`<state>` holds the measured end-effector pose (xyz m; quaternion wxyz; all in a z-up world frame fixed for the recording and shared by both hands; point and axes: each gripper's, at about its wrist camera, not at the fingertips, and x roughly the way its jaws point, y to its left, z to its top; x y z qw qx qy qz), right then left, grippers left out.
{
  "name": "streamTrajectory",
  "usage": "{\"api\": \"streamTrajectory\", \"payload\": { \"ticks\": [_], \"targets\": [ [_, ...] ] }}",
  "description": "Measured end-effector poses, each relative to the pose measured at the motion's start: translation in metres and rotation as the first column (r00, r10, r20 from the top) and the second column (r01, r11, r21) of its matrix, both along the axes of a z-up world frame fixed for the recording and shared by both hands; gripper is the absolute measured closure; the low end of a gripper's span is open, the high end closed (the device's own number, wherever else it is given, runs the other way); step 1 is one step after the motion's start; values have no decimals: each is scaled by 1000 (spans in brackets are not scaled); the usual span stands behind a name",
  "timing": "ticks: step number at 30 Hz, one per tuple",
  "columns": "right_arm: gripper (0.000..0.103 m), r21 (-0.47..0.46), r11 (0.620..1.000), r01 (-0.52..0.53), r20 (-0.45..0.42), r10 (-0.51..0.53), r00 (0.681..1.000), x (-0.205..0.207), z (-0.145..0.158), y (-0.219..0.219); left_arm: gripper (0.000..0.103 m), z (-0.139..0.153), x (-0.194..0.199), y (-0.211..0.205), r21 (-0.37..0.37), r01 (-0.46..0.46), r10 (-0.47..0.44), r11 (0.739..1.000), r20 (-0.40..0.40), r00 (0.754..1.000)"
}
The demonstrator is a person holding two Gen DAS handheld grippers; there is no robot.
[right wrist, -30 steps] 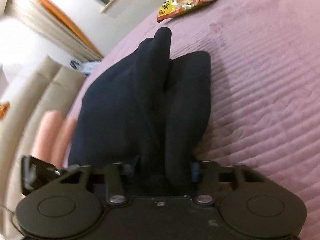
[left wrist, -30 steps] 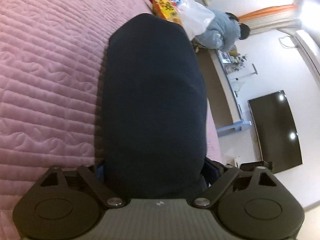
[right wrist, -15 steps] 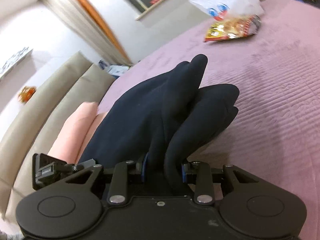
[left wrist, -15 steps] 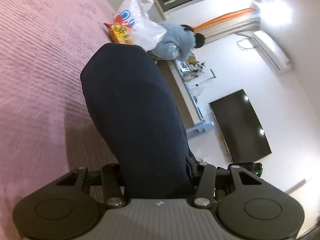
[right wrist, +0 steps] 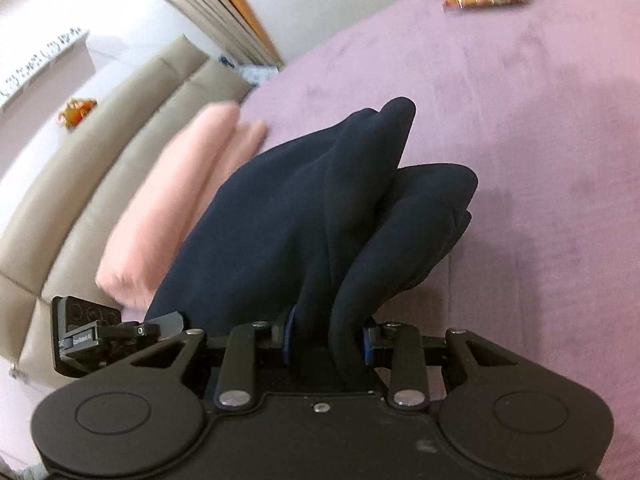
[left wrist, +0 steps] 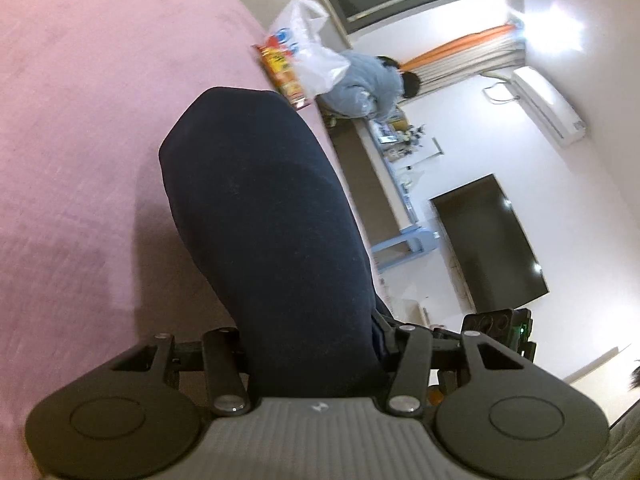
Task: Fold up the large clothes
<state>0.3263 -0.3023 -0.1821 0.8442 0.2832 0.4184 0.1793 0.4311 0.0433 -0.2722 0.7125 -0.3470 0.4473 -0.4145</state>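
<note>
A dark navy garment (left wrist: 256, 208), folded into a thick bundle, hangs above the mauve bedspread (left wrist: 80, 120). My left gripper (left wrist: 312, 340) is shut on one end of it, and the cloth fills the gap between the jaws. In the right wrist view the same garment (right wrist: 320, 216) bunches into two folds. My right gripper (right wrist: 326, 340) is shut on it, with its blue pads (right wrist: 288, 336) pressing the cloth from both sides. The fingertips of both grippers are hidden under the fabric.
A white plastic bag (left wrist: 308, 60) and a red-yellow snack packet (left wrist: 282, 70) lie at the bed's far edge, with a person in a grey-blue top (left wrist: 368, 84) crouching beyond. A folded pink cloth (right wrist: 176, 208) lies by the beige headboard (right wrist: 100, 128). A television (left wrist: 488, 244) hangs on the wall.
Both grippers closed tighter on the navy garment and carried it up off the bedspread and across the bed. The pink cloth now sits much nearer in the right wrist view.
</note>
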Motion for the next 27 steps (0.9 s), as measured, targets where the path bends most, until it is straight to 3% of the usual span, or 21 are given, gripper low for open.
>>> {"api": "streamTrajectory", "payload": {
  "ticks": [4, 8, 11, 14, 15, 17, 19, 20, 21, 22, 23, 25, 27],
  "targets": [
    [64, -48, 999, -17, -44, 15, 999, -20, -48, 17, 47, -57, -22, 12, 17, -39, 41, 999, -70, 997],
    [49, -13, 999, 31, -4, -31, 1000, -41, -58, 17, 45, -75, -42, 25, -50, -140, 137, 989, -59, 989],
    [43, -24, 995, 98, 12, -98, 995, -53, -48, 18, 45, -56, -66, 31, 19, -212, 212, 977, 14, 977],
    [24, -96, 976, 194, 88, -186, 979, -79, -22, 17, 46, -20, -92, 37, 159, -308, 296, 938, 92, 951],
    [24, -141, 963, 229, 120, -213, 970, -89, -11, 17, 47, -6, -102, 41, 190, -331, 312, 924, 123, 942],
    [25, -213, 942, 258, 170, -224, 960, -98, 8, 22, 48, 22, -113, 42, 200, -334, 300, 921, 180, 937],
    [30, -262, 928, 263, 221, -208, 953, -96, 20, 25, 50, 48, -117, 34, 194, -304, 252, 933, 251, 934],
    [42, -288, 922, 259, 257, -186, 948, -91, 25, 34, 56, 58, -119, 28, 198, -289, 226, 937, 288, 930],
    [62, -313, 915, 256, 285, -167, 944, -85, 28, 44, 62, 63, -119, 19, 202, -263, 190, 943, 322, 928],
    [72, -338, 907, 251, 302, -148, 942, -78, 29, 56, 80, 62, -118, 10, 204, -224, 148, 953, 331, 932],
    [85, -366, 898, 245, 314, -128, 941, -68, 27, 69, 93, 57, -116, 0, 196, -178, 108, 964, 320, 941],
    [88, -421, 881, 215, 338, -68, 939, -46, 14, 98, 93, 36, -118, -14, 184, -86, 30, 979, 287, 958],
    [98, -483, 860, 162, 314, -2, 949, -24, -12, 119, 97, 11, -121, -25, 231, -42, -19, 972, 257, 966]
  ]
}}
